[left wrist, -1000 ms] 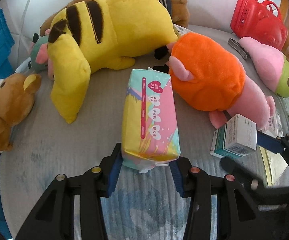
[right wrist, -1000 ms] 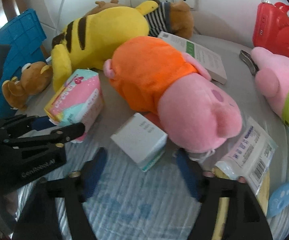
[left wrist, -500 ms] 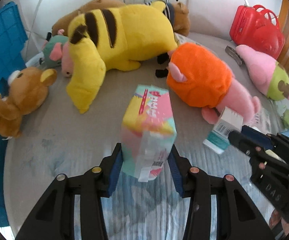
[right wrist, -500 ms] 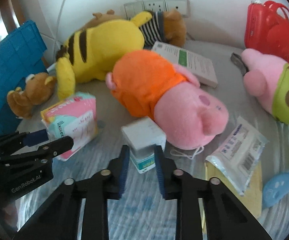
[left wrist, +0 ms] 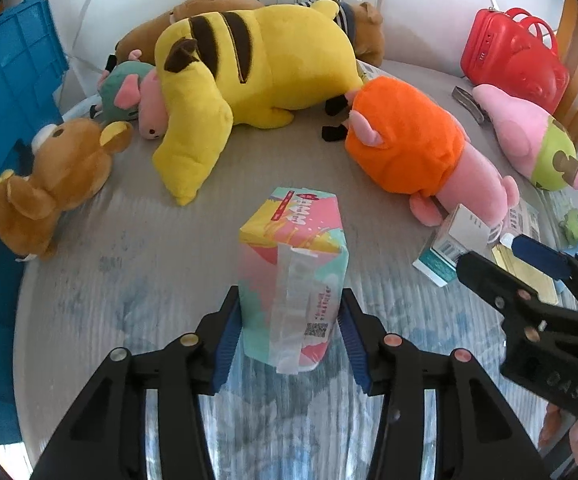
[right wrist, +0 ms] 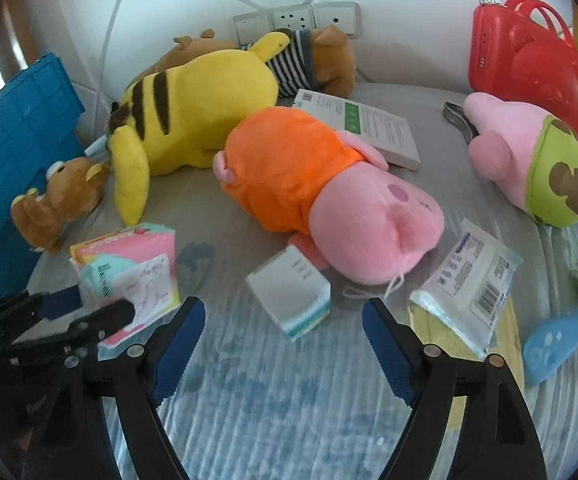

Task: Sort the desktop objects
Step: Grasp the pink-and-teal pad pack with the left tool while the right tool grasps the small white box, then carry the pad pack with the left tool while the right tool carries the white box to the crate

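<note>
My left claw (left wrist: 289, 330) clamps the tissue pack (left wrist: 293, 280) upright for sorting; my right claw (right wrist: 283, 320), wide open, straddles the small box (right wrist: 289, 296).

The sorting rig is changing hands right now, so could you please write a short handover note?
Left gripper: shut on the tissue pack, which stands on end on the grey table.
Right gripper: open, holding nothing, with the small white box on the table just ahead of its jaws.
Plush toys, the red case and the flat sachet lie loose on the table; the blue crate sits at its left edge.
Done: nothing visibly sorted.
Left: place the pack, then probably the box and the rest.
</note>
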The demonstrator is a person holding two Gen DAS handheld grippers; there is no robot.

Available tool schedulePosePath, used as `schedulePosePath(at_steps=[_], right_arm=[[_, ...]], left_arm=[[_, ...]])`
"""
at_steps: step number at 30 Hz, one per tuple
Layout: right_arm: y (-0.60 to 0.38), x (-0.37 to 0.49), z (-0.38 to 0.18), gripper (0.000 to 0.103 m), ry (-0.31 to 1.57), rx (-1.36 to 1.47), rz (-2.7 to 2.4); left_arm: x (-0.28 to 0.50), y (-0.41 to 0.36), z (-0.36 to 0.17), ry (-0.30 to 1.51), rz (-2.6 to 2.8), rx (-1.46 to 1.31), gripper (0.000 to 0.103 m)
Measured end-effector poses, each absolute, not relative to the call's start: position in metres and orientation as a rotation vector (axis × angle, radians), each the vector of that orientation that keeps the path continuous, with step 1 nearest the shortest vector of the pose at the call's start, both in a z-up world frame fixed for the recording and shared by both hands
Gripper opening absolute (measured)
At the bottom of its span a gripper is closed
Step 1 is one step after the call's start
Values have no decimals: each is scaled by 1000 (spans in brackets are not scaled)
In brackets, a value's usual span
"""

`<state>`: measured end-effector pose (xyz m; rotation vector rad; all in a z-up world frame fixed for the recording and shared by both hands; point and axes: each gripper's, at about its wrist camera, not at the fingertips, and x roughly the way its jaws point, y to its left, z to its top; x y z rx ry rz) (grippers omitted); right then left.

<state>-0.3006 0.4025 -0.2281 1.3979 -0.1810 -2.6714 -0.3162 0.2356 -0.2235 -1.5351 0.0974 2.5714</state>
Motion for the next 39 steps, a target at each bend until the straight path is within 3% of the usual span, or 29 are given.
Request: schedulePosePath(at_steps=[8, 9, 10, 16, 25, 39], right_arm=[[400, -325, -251, 77, -130, 1479, -2656], [400, -325, -255, 59, -126, 1490, -2644], [399, -326, -257, 48, -120, 1497, -2632], [394, -318, -238, 49, -56, 1463, -2622], [377, -280, -150, 49, -2, 1260, -2689], [319, -185, -65, 49, 58, 1032, -2752]], left_arm=[[-332, 238, -239, 85, 2534, -1559, 47], [-333, 238, -242, 81, 2534, -1562, 47], [-334, 237, -245, 77, 2527, -1573, 47], [-325, 236, -232, 57, 2533, -1556, 45], [-281, 218, -162, 24, 2620, -1399, 45], [-196, 157, -78, 36, 2729, -1195, 45]])
